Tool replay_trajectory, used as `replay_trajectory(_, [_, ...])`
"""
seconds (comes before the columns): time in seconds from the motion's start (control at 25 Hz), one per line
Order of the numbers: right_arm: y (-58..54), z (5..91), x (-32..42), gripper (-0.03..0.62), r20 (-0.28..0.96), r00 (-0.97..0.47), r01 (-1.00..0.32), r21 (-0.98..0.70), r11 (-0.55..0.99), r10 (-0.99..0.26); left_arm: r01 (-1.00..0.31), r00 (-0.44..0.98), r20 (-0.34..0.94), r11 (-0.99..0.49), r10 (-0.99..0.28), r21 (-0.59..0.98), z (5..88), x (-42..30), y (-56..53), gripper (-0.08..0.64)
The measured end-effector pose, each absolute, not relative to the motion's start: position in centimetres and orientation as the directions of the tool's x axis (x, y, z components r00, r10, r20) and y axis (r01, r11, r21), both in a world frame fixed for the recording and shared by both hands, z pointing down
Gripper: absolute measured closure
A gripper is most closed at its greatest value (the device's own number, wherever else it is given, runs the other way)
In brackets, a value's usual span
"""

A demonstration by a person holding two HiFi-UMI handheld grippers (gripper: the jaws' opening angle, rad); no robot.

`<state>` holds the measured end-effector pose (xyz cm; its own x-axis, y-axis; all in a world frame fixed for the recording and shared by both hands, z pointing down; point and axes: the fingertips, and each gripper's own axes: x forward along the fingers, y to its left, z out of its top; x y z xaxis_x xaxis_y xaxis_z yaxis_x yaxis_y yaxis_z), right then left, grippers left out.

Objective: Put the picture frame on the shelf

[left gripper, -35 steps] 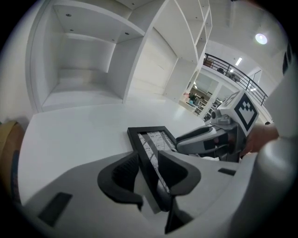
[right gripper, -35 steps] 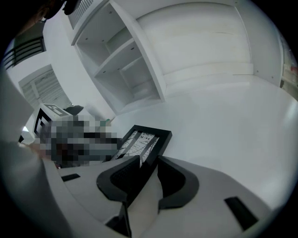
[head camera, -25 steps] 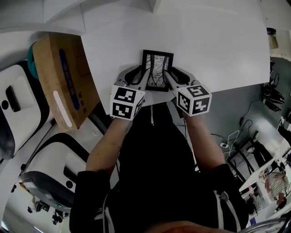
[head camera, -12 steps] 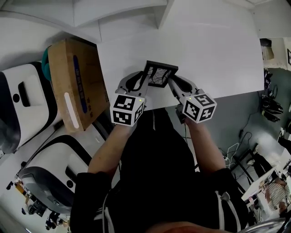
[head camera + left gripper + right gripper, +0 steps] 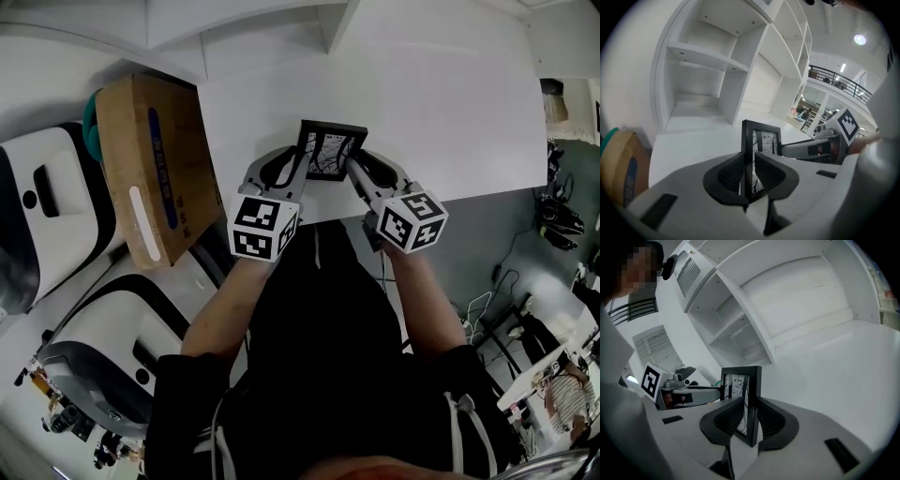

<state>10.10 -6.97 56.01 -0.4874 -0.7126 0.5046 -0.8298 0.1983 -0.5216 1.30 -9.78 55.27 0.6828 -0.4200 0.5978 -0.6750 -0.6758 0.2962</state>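
A small black picture frame (image 5: 330,155) with a black-and-white print stands upright just above the white table (image 5: 450,103), held between both grippers. My left gripper (image 5: 298,167) is shut on its left edge; its jaws have just been closing on that edge (image 5: 749,171). On the right edge my right gripper (image 5: 354,167) is shut; its jaws closed and have just eased open slightly, the frame (image 5: 740,380) still between the pads (image 5: 749,416). The white shelf unit (image 5: 703,56) with bare compartments rises beyond the table.
A cardboard box (image 5: 145,169) stands at the table's left end. White machines (image 5: 37,216) sit on the floor further left. The shelf's upright divider (image 5: 754,333) stands ahead of the frame. Cables and clutter lie at the far right (image 5: 562,206).
The frame lay flat on the table; now it is tipped upright and raised off the surface. Both grippers have risen with it and closed on its side edges.
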Motion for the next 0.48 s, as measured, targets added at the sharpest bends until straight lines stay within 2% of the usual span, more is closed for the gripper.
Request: replay_trajectory(0.48, [-6.8,57.4,10.7,0.508,0.518,-0.507,-0.823,-0.527,0.210,-0.689,-0.645,0.701,0.600,-0.701,-0.384,0.305,56.3,1.3,-9.1,0.508])
